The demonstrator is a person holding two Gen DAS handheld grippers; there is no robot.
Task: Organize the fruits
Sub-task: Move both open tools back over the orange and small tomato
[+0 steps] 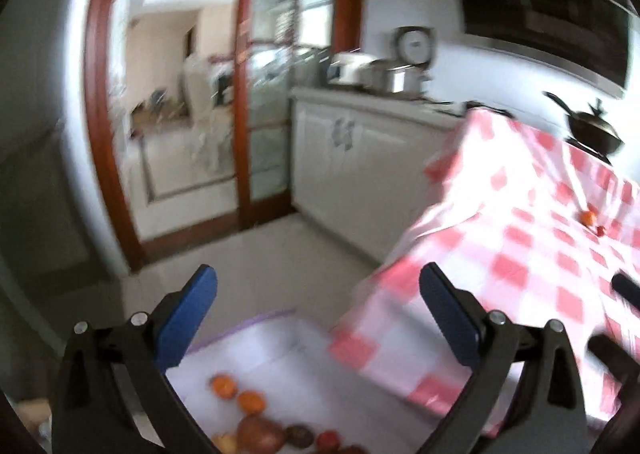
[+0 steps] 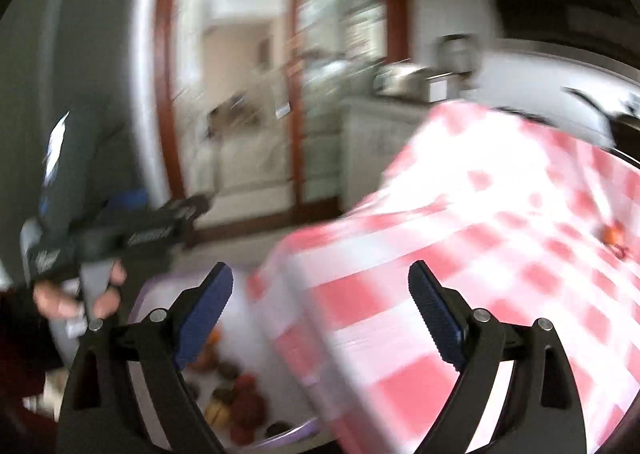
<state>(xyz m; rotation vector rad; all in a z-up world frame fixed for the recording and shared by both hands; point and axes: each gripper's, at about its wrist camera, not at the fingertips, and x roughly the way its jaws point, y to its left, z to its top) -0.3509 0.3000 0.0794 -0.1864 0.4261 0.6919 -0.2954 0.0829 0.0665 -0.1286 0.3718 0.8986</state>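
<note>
While both claws gape empty, fruits (image 1: 256,426) lie in tub (image 1: 280,338) below left claw (image 1: 318,318)

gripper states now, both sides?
Left gripper: open, blue-padded fingers spread, holding nothing.
Right gripper: open, blue-padded fingers spread, holding nothing.
</note>
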